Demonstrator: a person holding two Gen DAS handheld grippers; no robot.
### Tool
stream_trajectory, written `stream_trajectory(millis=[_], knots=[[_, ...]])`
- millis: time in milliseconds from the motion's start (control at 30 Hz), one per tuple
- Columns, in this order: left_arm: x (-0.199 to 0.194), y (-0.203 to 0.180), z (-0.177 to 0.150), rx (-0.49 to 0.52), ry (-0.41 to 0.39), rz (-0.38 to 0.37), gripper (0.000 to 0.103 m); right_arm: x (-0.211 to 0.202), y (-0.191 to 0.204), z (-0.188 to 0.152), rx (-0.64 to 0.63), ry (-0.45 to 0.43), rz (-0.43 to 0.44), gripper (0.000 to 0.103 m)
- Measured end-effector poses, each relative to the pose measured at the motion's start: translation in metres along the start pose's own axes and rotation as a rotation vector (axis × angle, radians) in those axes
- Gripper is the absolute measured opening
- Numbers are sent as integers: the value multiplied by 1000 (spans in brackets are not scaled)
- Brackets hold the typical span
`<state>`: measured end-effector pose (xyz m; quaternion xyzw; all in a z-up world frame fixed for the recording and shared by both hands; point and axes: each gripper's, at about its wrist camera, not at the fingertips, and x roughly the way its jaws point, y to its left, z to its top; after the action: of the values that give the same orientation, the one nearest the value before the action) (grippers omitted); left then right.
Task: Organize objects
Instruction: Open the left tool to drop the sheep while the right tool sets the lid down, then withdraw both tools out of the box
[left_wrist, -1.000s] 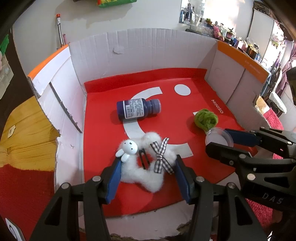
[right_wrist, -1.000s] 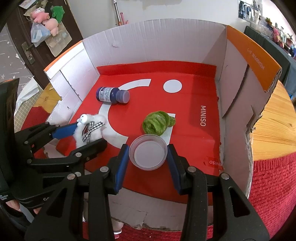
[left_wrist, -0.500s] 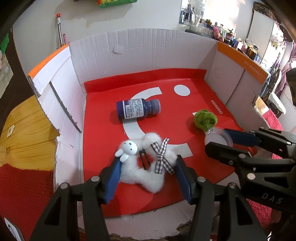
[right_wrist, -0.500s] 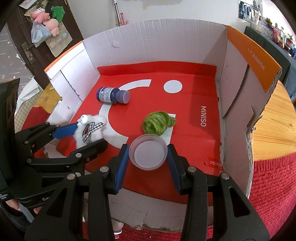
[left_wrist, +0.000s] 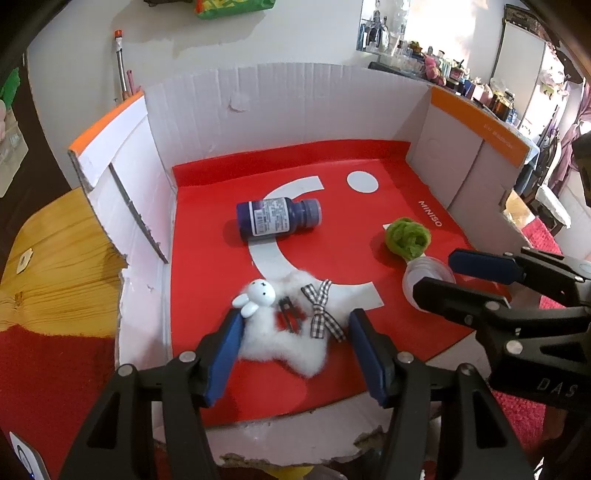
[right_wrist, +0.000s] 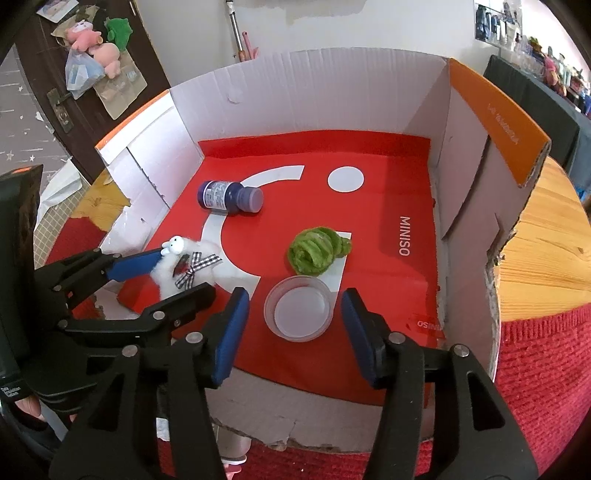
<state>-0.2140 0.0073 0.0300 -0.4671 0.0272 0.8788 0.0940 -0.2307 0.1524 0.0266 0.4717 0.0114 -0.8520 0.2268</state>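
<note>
Left hand-held gripper (left_wrist: 295, 350) spread wide, blue pads either side of the plush (left_wrist: 284, 332) without pinching it. Plush lying near the front edge of the red mat (left_wrist: 388, 206), white and fluffy, with a small rabbit head, a checked bow and a dark clip on top. Left pad just beside the rabbit head; right pad just beside the bow's end.

Right hand-held gripper (right_wrist: 291, 332) also spread, straddling the cup (right_wrist: 298, 312) with a gap on both sides. Cup clear plastic, upright, mouth up, resting on the mat near the front. Green wad (right_wrist: 317, 251) just behind the cup, close to touching it.

Bottle (right_wrist: 229, 196) dark blue, on its side farther back, cap pointing right, label facing up, well apart from both grippers.

All four things inside the box (right_wrist: 314, 96), open at the front, white walls with orange top edges. Box sitting on a wooden bench (right_wrist: 546, 251) partly covered with red cloth (right_wrist: 546, 354).
</note>
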Motion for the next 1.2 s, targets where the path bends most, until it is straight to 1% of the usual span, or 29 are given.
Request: stream_trajectory(millis=[233,333,433,600,667,1100,1200], knots=[[-4,-2,-2,2,-11,-5,64,-8,0,-2,3,-17,4,52],[-8,-4,-3,7,-20,-2,66,-11,0,-3,4,-22,6,53],[-12,-4,-4,2,-35,8,73,-15,0,-4,5,-31,8,54],[-18,1,-5,-18,-46,14,73,-23,1,-6,6,-49,6,58],[-19,3,-6,-25,-49,15,73,-26,1,-7,6,-58,2,62],[-32,3,-14,-35,-77,10,79,-44,6,-16,6,-91,-8,66],[-35,4,-16,-39,-82,12,81,-48,9,-18,4,-100,-12,70]])
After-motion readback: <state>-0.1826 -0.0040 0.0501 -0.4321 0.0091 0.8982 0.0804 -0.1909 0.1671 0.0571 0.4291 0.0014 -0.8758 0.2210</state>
